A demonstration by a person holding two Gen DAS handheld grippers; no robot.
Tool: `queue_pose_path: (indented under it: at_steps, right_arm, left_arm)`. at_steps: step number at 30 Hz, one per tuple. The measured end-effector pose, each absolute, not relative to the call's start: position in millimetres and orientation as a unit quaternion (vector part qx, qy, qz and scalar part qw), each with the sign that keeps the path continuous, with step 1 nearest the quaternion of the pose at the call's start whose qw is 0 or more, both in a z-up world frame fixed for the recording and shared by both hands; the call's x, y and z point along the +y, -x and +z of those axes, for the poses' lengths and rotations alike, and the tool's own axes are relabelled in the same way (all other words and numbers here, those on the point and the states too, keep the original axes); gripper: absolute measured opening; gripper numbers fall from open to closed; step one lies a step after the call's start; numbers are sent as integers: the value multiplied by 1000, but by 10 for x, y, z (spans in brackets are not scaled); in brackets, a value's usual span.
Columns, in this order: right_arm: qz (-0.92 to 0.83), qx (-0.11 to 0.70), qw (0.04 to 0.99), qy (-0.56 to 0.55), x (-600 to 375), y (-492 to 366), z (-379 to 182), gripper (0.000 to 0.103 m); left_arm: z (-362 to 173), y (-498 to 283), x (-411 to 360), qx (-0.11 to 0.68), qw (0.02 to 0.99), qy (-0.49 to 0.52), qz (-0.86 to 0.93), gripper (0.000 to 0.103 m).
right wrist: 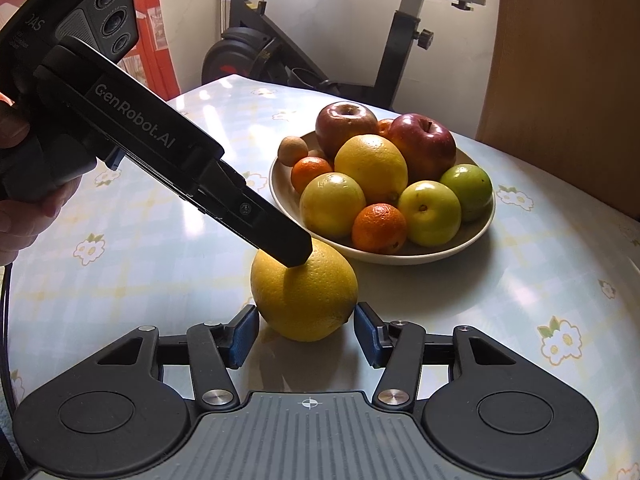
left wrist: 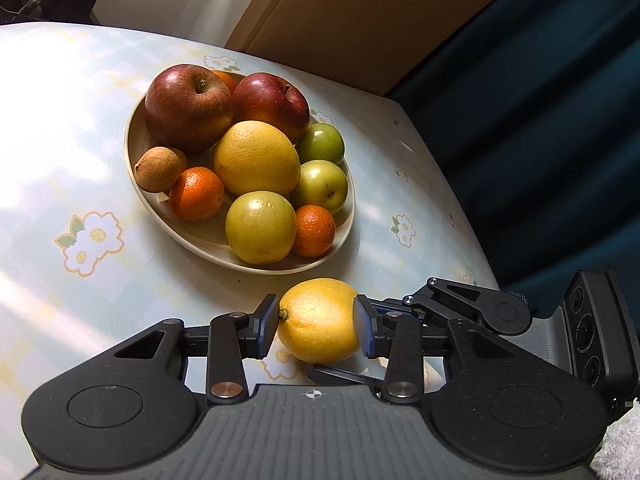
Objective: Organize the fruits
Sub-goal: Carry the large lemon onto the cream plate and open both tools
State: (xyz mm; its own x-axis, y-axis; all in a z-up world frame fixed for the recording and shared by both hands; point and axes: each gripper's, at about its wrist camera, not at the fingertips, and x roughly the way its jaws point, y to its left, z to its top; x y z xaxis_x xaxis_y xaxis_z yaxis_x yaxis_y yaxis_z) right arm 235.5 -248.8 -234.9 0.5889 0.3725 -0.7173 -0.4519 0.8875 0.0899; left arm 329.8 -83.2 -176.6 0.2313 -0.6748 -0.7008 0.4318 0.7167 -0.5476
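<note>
Ribbed grey housing and black linkages of each claw filled the lower edge of both wrist views. Between the pads of the left claw [left wrist: 316, 322] sat a loose yellow citrus fruit [right wrist: 304, 292], resting on the bench [left wrist: 60, 120] just in front of the bowl [left wrist: 200, 236]. The left claw was clamped on this fruit, one pad at its stem end and the other on the opposite side. The right claw [right wrist: 306, 332] straddled the same fruit from another direction, blue pads just beside its flanks; whether they pressed on it could not be told. A hand [right wrist: 20, 216] gripped the left claw's handle. The shallow beige bowl held two red apples [left wrist: 188, 108], two further yellow citrus fruits, two green fruits, mandarins [left wrist: 196, 194] and one brown fruit. A pale checked cloth with white flower prints covered the bench. An exercise bike [right wrist: 400, 40] stood behind it.
</note>
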Motion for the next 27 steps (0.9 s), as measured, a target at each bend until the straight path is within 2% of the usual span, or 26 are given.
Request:
queue_pose_path:
  at_steps: [8,16,27]
  right_arm:
    - [222,353,908,41,-2571,-2389,-2077,48]
    - [204,329,921,56,-2718,-2775,-1802,48]
    - [199,344,915,72,-2778,-3350,-1932,48]
  left_arm:
    - [-1404,-3257,-922,469,801,78,-364,42]
    - [-1051,-3618,-1074,439,813,71,-376,42]
    - [-1102,-4172,-1208,450,813,70,-363,42]
